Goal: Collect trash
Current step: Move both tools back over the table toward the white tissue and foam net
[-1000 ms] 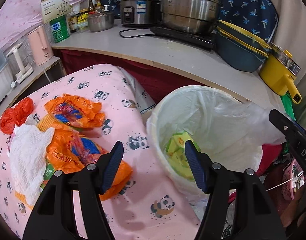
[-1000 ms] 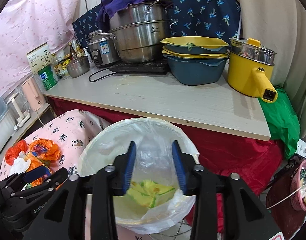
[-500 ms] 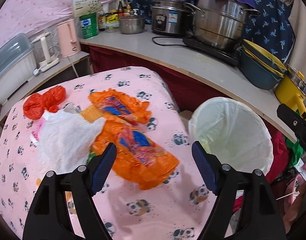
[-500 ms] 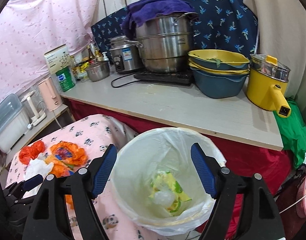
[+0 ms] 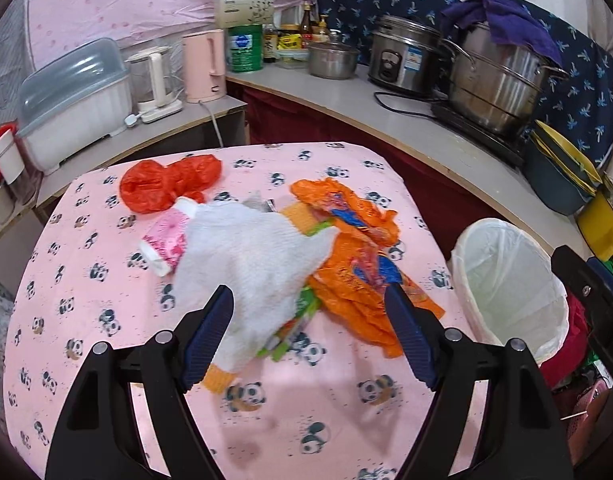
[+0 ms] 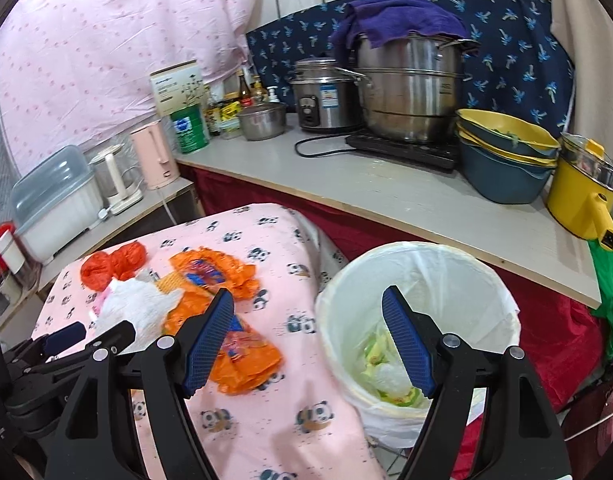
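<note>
A heap of trash lies on the pink panda-print table (image 5: 106, 320): a white paper towel (image 5: 250, 256), orange plastic bags (image 5: 362, 280), a red bag (image 5: 170, 184) and a pink wrapper (image 5: 166, 240). A white-lined bin (image 5: 506, 288) stands right of the table; in the right wrist view the bin (image 6: 418, 320) holds green and yellow scraps (image 6: 386, 372). My left gripper (image 5: 310, 336) is open and empty, just above the towel's near edge. My right gripper (image 6: 306, 336) is open and empty, above the gap between table and bin.
A grey counter (image 6: 386, 192) curves behind, with a steel steamer pot (image 6: 410, 92), a rice cooker (image 6: 326, 96), stacked basins (image 6: 506, 160) and a yellow pot (image 6: 582, 196). A pink kettle (image 5: 204, 66) and a covered plastic box (image 5: 74, 100) stand on a lower shelf at left.
Both grippers have pulled back from the bin and swung left toward the table. The right gripper's jaws, nearly shut over the bin a second ago, have opened wide. The left gripper now faces the trash heap.
</note>
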`<state>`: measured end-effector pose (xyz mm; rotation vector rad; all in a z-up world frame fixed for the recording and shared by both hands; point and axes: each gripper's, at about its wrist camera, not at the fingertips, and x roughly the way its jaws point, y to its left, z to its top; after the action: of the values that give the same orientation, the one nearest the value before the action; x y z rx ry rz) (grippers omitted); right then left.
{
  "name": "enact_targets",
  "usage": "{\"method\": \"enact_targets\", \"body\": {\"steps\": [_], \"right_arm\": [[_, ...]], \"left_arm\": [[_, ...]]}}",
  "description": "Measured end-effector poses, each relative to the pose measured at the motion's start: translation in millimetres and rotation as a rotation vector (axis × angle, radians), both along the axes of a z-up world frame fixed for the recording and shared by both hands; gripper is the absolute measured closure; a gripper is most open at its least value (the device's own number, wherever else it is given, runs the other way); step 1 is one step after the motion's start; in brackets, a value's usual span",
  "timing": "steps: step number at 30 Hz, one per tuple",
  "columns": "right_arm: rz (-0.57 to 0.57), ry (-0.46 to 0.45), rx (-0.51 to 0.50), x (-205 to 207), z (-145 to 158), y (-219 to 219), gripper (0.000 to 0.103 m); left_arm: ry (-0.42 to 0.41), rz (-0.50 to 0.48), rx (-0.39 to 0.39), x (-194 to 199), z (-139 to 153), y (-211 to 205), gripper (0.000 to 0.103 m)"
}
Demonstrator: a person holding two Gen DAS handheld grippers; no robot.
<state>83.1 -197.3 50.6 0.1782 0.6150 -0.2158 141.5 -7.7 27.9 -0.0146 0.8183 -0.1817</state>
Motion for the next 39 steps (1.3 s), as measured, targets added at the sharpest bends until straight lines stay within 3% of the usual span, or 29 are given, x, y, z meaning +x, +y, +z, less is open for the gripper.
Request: {"method": "enact_targets", "body": {"steps": [16, 25, 29, 39], "right_arm": [[0.121, 0.092, -0.001, 20.2, -29.3, 62.8, 0.029], [0.157, 0.139, -0.002, 44.8, -52.2, 80.8, 0.029], [0.169, 0.161, 0.000, 57.4, -62.6, 86.4, 0.029], [0.258, 0.164, 0.031, 86.8, -67.2, 117.5, 0.033]], "left_arm": [[0.080, 0.095, -0.041, 12.5, -24.8, 76.4, 0.028], [0.109, 0.087, -0.058, 31.0, -39.7, 87.8, 0.029], [0.131, 0.082, -0.068, 42.7, -47.9, 91.4, 0.034], [0.135, 0.129, -0.062, 50.1, -56.5, 113.9, 0.033]]}}
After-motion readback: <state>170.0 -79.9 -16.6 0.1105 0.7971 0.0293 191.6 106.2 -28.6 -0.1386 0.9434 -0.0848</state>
